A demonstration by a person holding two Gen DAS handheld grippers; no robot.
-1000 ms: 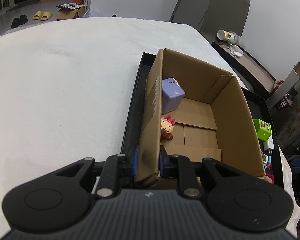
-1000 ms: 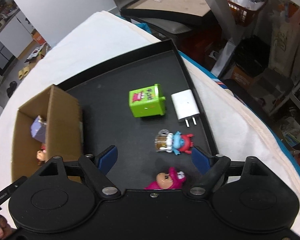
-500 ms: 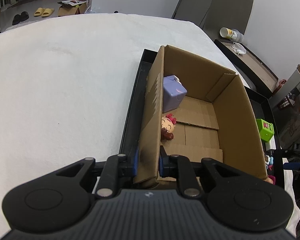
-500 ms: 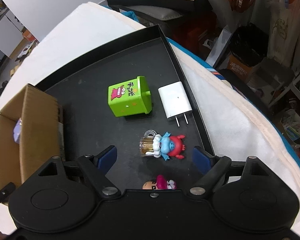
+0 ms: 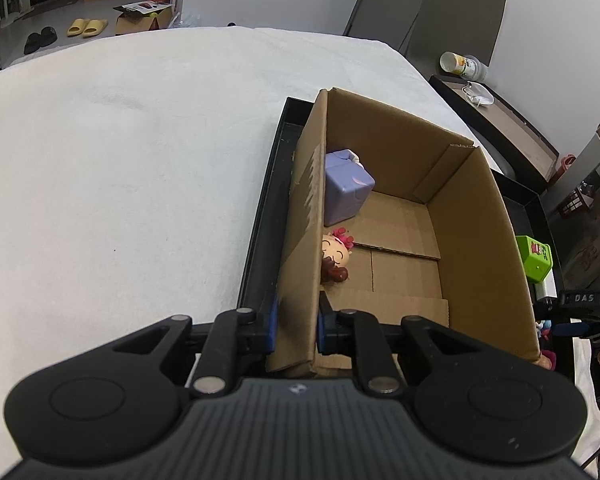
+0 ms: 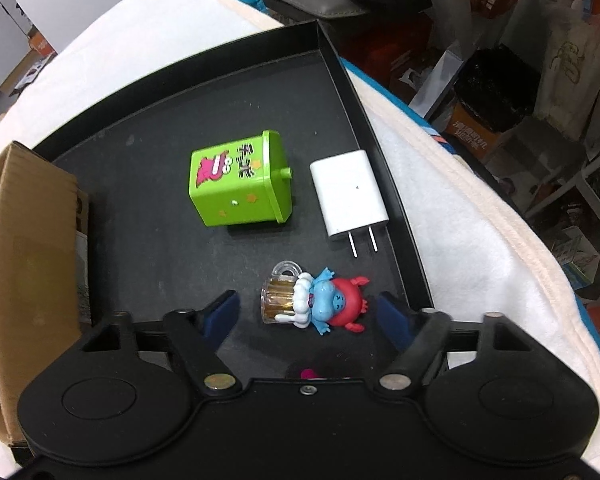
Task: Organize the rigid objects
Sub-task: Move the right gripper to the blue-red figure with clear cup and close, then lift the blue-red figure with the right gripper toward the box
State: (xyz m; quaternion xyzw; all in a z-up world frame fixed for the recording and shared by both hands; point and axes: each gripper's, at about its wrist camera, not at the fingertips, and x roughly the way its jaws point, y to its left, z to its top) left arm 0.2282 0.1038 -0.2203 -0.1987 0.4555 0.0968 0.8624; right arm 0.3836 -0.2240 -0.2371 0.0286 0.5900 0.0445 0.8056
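the left hand-held gripper (image 5: 296, 322) is clamped on the near left wall of the box (image 5: 476, 240), one blue pad outside the cardboard and one inside, the jaws nearly together with only the wall between them. the box stands open-topped at the left end of a black tray (image 6: 364, 120), which lies on a white cloth (image 5: 120, 168). inside the box a lilac cube (image 5: 346, 188) sits against the left wall, and just in front of it a doll (image 5: 336, 256) with a red bow lies on the floor, also against that wall.

the right hand-held gripper (image 6: 310, 314) hangs over the right part of the tray, pointing steeply down. its jaws are closing. a figure (image 6: 320, 300), blue and red with a clear amber mug, lies on its side between the blue pads, and neither pad touches it; there is a clear gap at each side. beyond the figure a green bin (image 6: 240, 184) lies tipped over on the tray floor, and a white charger (image 6: 348, 194) lies flat just to its right, prongs toward the figure and close to the tray's right wall. a scrap of pink toy (image 6: 308, 373) shows at the gripper body's edge, mostly hidden.
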